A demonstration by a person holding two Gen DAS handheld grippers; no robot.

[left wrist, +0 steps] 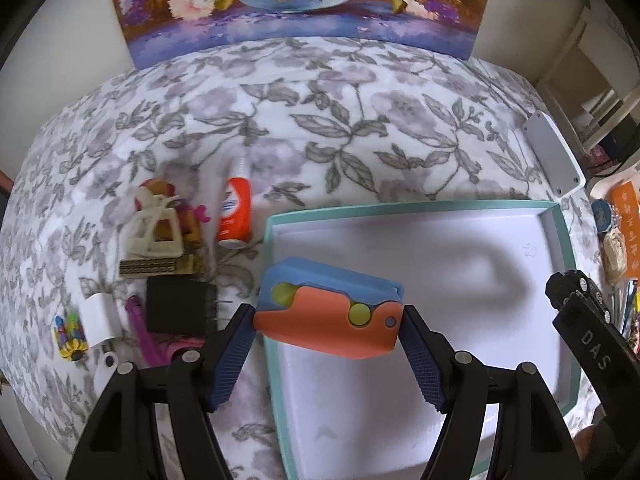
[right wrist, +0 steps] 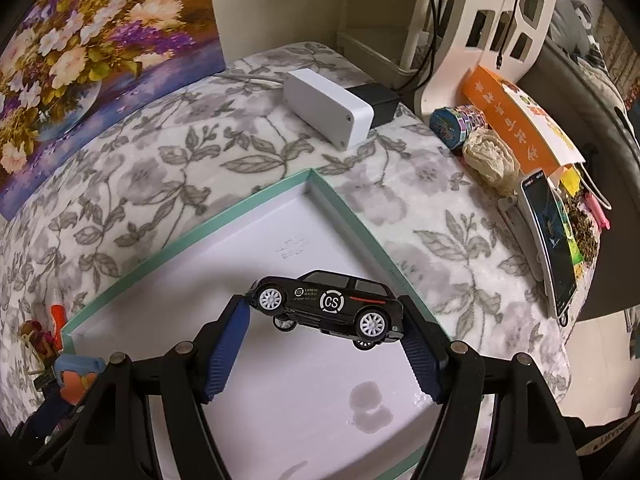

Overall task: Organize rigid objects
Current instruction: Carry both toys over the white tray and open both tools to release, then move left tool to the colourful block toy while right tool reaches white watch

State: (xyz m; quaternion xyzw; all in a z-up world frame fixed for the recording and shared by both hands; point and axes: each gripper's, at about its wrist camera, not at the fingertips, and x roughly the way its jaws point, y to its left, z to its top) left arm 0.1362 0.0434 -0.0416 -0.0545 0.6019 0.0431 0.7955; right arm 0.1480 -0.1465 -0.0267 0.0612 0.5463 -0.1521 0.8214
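My left gripper (left wrist: 329, 320) is shut on a blue and orange block toy (left wrist: 328, 308) with yellow-green dots, held above the left edge of a shallow mint-rimmed white tray (left wrist: 556, 224). My right gripper (right wrist: 325, 310) is shut on a black toy car (right wrist: 326, 306) marked "CS", held tilted over the same tray (right wrist: 256, 200). The car and right gripper (left wrist: 580, 296) show at the right edge of the left wrist view. The block toy (right wrist: 76, 376) peeks in at the lower left of the right wrist view.
Left of the tray lie an orange bottle (left wrist: 236, 216), a cream toy figure (left wrist: 160, 232), a black box (left wrist: 178, 306), a pink pen (left wrist: 140, 328) and a white roll (left wrist: 98, 320). A white box (right wrist: 328, 108), phone (right wrist: 548, 240) and orange carton (right wrist: 516, 128) sit right. A flower painting (left wrist: 296, 0) stands behind.
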